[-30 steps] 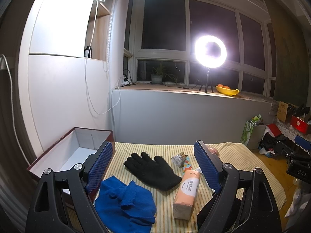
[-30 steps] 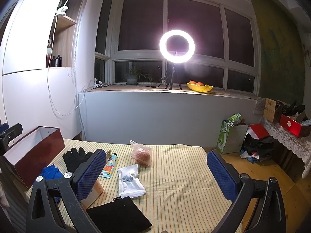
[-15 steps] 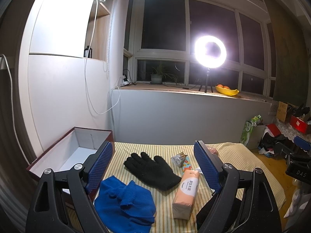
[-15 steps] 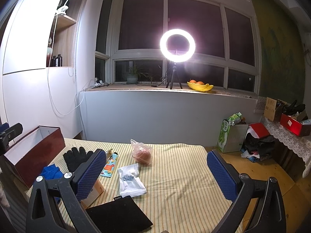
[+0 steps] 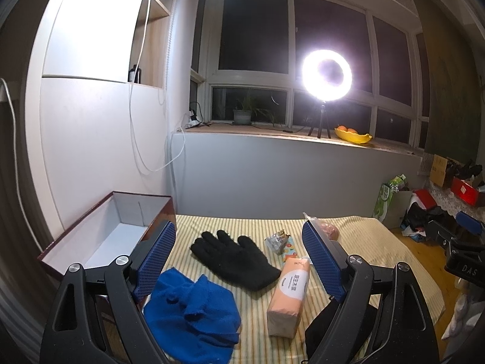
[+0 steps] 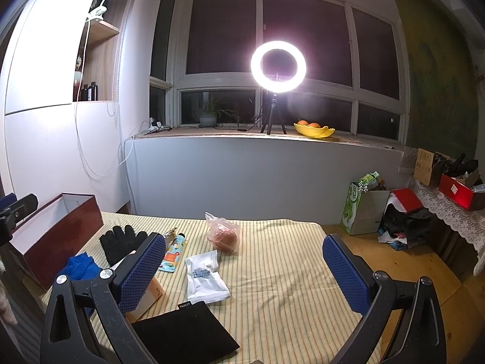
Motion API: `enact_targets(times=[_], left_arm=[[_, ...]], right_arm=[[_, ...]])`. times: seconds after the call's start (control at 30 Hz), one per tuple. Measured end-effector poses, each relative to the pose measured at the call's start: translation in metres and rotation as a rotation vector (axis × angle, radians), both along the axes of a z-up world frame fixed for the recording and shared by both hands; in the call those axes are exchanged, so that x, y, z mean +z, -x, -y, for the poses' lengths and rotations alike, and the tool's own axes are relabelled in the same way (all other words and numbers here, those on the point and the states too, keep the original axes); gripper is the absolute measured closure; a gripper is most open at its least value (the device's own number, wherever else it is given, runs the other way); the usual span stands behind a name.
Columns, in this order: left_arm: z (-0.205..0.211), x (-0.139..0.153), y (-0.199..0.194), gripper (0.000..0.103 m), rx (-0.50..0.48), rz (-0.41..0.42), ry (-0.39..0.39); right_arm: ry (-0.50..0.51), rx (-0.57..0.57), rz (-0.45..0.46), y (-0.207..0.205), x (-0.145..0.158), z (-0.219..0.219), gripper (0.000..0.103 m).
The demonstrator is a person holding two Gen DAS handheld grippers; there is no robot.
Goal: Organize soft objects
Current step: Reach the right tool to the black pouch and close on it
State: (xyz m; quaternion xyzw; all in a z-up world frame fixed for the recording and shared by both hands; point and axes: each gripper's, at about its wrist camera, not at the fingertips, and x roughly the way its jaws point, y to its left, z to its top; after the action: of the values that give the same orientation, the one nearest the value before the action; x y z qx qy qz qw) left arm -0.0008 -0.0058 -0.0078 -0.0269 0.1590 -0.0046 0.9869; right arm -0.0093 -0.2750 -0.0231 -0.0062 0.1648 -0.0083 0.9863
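Observation:
A black glove (image 5: 235,257) lies on the striped table, also in the right wrist view (image 6: 121,242). A blue knit piece (image 5: 194,312) lies in front of it, also seen in the right wrist view (image 6: 80,268). A peach tissue pack (image 5: 289,294) lies right of the glove. My left gripper (image 5: 239,261) is open and empty above the glove and blue piece. My right gripper (image 6: 245,270) is open and empty above a white packet (image 6: 204,277). A black pouch (image 6: 185,332) lies near its left finger.
An open dark red box (image 5: 103,236) with a white inside stands at the table's left edge (image 6: 57,233). A plastic bag with something brown (image 6: 224,236), a colourful tube (image 6: 172,254) and a foil wrapper (image 5: 277,241) lie mid-table. Bags and clutter (image 6: 394,212) stand on the floor at right.

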Motion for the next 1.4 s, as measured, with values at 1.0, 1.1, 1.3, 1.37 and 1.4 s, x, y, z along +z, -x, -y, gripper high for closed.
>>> enact_targets(times=[1.0, 1.1, 1.3, 1.37, 1.4], left_arm=[[0.022, -0.101, 0.012, 0.017, -0.261, -0.419, 0.116], [0.031, -0.106, 0.011, 0.017, -0.293, -0.445, 0.12], [0.045, -0.122, 0.004, 0.017, -0.343, -0.51, 0.145], [0.05, -0.127, 0.0, 0.017, -0.36, -0.534, 0.161], [0.052, -0.13, -0.003, 0.017, -0.37, -0.547, 0.17]], right_arm=[[-0.286, 0.359, -0.485, -0.064, -0.092, 0.038, 0.001], [-0.305, 0.384, -0.539, -0.075, -0.105, 0.036, 0.001], [-0.322, 0.411, -0.618, -0.091, -0.124, 0.034, 0.004], [-0.316, 0.423, -0.648, -0.096, -0.131, 0.032, 0.008], [-0.314, 0.43, -0.664, -0.098, -0.135, 0.031, 0.01]])
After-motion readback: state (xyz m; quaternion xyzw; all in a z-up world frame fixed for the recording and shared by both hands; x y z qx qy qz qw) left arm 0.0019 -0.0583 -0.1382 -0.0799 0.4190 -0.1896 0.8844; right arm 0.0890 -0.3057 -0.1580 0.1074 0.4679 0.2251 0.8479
